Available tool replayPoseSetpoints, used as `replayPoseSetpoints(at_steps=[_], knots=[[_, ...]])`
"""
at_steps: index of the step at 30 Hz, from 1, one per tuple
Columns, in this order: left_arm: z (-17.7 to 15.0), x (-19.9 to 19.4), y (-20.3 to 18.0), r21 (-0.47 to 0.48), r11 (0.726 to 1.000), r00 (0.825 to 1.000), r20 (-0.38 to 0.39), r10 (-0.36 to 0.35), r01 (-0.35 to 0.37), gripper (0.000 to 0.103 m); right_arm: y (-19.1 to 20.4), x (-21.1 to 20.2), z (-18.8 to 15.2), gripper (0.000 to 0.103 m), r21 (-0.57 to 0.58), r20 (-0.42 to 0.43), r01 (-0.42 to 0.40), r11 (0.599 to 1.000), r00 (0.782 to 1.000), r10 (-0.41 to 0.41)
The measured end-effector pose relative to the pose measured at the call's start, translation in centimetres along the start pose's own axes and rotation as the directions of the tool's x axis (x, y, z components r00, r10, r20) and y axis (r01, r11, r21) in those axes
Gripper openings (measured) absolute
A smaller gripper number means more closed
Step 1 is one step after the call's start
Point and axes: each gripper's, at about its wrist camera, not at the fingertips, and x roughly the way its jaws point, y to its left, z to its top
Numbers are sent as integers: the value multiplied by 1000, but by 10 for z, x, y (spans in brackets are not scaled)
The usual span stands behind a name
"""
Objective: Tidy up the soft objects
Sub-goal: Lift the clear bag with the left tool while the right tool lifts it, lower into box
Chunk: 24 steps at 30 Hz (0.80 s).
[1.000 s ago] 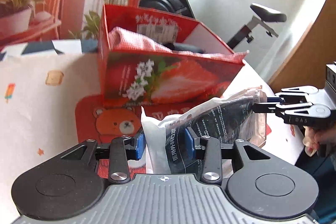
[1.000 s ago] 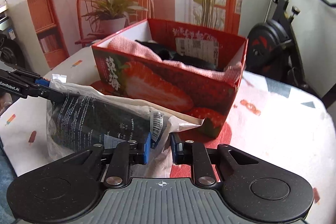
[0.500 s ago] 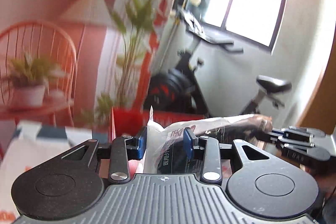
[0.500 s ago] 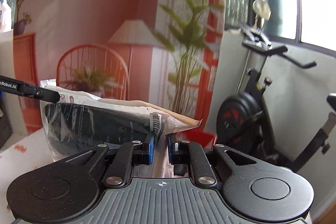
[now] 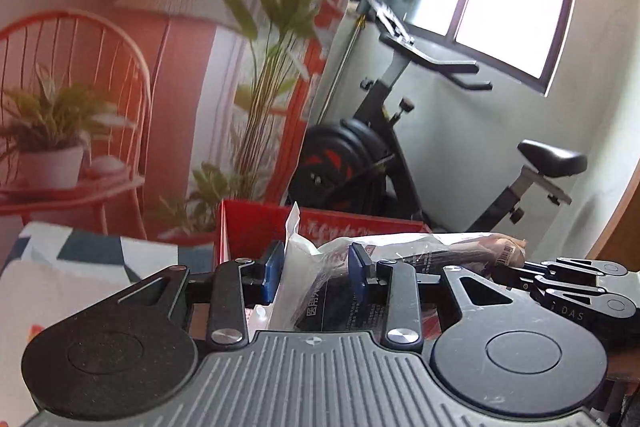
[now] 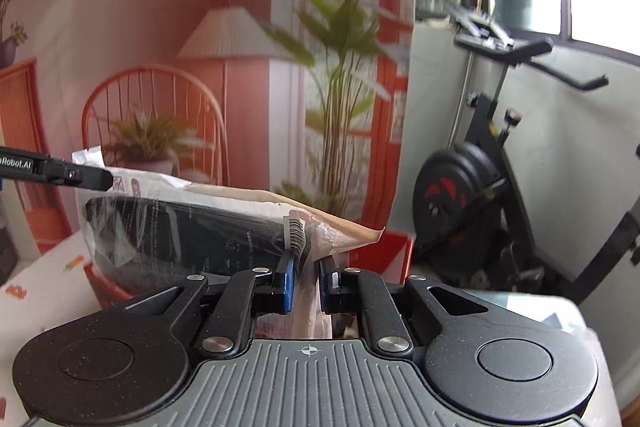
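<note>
Left wrist view: red box (image 5: 256,227) interior hidden; left gripper (image 5: 316,263) and right gripper (image 6: 306,277) each clamp the mask packet (image 5: 320,267).

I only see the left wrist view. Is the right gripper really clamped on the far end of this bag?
Observer: Yes, the right wrist view shows the right gripper shut on the bag, on its thin edge beside a barcode label.
Operator: Does the bag sag in between?
Observer: No, it runs nearly level to the left gripper, which pinches the far corner.
Operator: Where is the box?
Observer: Only a red box corner shows, behind the bag's edge.
</note>
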Motion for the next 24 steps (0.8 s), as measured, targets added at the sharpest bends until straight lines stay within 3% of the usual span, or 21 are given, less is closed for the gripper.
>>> replayPoseSetpoints(at_steps=[14,24], knots=[[-20,33,19,-9,999,986,-160,47,-49,33,-11,34,-34,5,220,-174,-14,975,983,54],[-21,56,8,41,995,968,-229,99,-93,32,-15,56,-42,4,299,-264,42,953,964,40]])
